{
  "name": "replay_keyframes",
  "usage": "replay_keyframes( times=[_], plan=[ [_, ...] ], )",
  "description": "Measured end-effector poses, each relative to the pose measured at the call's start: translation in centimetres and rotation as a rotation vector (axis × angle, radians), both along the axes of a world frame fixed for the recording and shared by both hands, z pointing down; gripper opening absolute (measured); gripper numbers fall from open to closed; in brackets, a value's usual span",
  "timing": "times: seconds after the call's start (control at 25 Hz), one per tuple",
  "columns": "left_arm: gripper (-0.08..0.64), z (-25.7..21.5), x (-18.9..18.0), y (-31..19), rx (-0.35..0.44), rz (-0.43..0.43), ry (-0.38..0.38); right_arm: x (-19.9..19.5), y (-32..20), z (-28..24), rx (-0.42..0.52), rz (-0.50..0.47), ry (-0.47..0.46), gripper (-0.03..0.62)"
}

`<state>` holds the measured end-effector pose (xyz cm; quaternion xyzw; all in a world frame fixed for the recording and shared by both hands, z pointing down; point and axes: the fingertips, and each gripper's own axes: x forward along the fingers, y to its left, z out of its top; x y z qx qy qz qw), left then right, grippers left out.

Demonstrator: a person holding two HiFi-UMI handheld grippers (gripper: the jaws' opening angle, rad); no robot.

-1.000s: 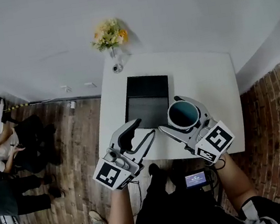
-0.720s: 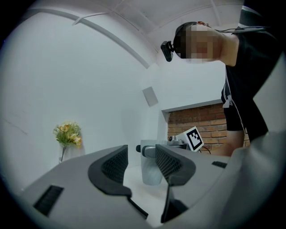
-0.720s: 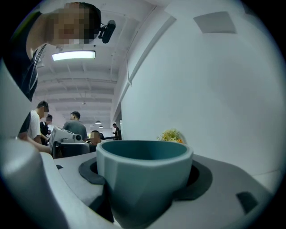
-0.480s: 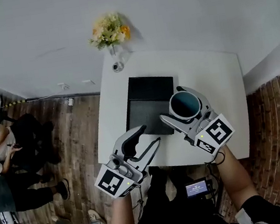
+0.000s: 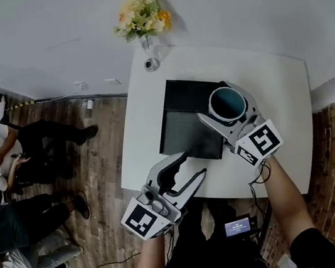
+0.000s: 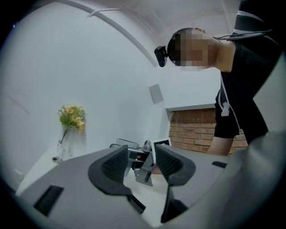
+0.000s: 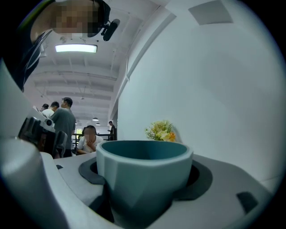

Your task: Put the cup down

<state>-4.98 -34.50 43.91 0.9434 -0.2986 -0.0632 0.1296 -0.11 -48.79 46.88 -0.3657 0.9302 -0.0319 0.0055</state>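
Plainly upright, the teal-blue faceted cup (image 7: pixel 143 174) sits between the jaws of the right gripper (image 5: pixel 216 101), whose dark pads press on its wall from both sides; the jaws stand wide because the cup is wide. In the right gripper view its wall shows flat, angled facets below a thick, rounded, paler rim, and the inside is a deeper teal, with nothing visible in the part that shows. No handle can be made out. From the head view the cup (image 5: pixel 227 103) appears as a round dark-blue mouth with a light ring, held over the white rectangular table (image 5: pixel 275 93) at the right edge of the flat black rectangular panel (image 5: pixel 185 127) lying on it. Whether its base touches the surface cannot be told. The left gripper (image 5: pixel 195 162) is at the near edge of the table, well apart from the cup, and its ribbed black pads (image 6: pixel 114 163) stand apart with nothing between them. At the far corner of the table stands a slim clear glass vase (image 5: pixel 151 59) of yellow and orange flowers (image 5: pixel 144 16).
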Motion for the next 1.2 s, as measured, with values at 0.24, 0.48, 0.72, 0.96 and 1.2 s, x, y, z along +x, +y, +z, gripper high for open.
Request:
replay_keyframes(
  times=[0.24,0.48,0.72,0.96,1.2],
  plan=[
    [0.187,0.4,0.8,0.7,-0.009,0.002,0.016,-1.3,-2.7,2.1,0.022,-0.005,0.011,0.407],
    [0.187,1.4,0.1,0.0,-0.002,-0.014,-0.066,-2.3,-4.6,3.8,0.060,-0.012,0.035,0.407],
    [0.187,1.7,-0.2,-0.7,0.004,-0.027,-0.068,-2.5,-5.7,5.0,0.072,-0.018,0.051,0.407],
    [0.187,2.2,-0.1,-0.8,-0.004,-0.026,-0.069,-2.1,-6.8,5.4,0.067,-0.030,0.071,0.407],
    [0.187,2.4,-0.2,-0.7,-0.014,-0.024,-0.072,-2.6,-7.2,5.9,0.032,-0.090,0.068,0.407]
  ],
)
